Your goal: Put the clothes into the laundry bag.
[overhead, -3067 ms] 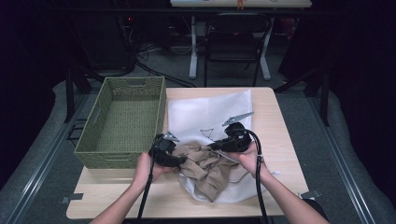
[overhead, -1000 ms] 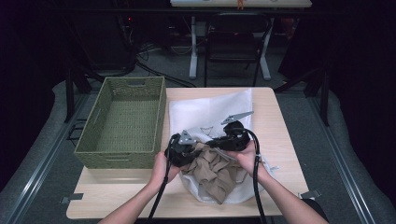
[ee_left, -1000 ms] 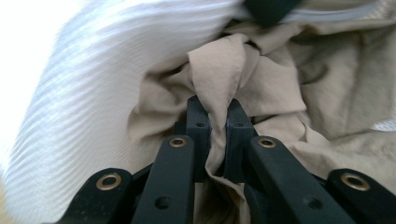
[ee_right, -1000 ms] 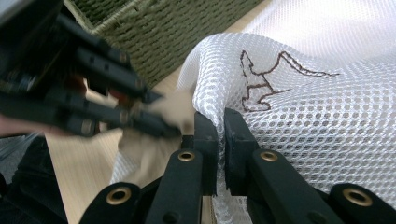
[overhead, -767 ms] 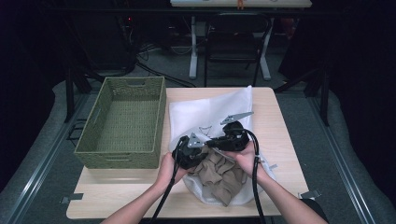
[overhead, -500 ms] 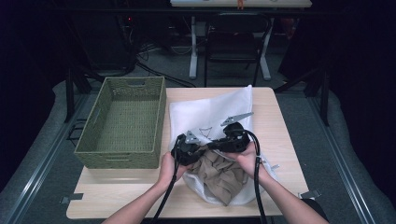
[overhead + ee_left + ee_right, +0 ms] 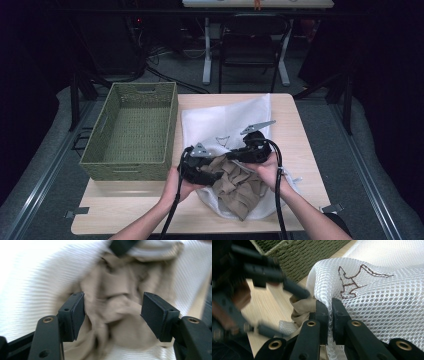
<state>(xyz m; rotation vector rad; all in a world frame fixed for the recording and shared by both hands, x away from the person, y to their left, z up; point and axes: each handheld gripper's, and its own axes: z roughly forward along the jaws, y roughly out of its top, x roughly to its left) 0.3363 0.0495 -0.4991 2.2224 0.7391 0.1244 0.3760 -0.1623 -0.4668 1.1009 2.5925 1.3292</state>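
Mesh bag point(image 7: 227, 122), white, lies on the desk point(image 7: 300, 150) right of the woven basket point(image 7: 132, 132), its long axis running from the person toward the far edge. Right gripper point(image 7: 330, 308) pinches the bag's near rim with closed fingers. Left gripper point(image 7: 113, 312), fingers spread wide, straddles the crumpled tan cloth point(image 7: 240, 185) at the bag's mouth.

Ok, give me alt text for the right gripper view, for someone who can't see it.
The right gripper has its fingers shut on the edge of a white mesh laundry bag with brown stitching, beige cloth bunched beneath. The blurred left gripper and a green woven basket sit behind.
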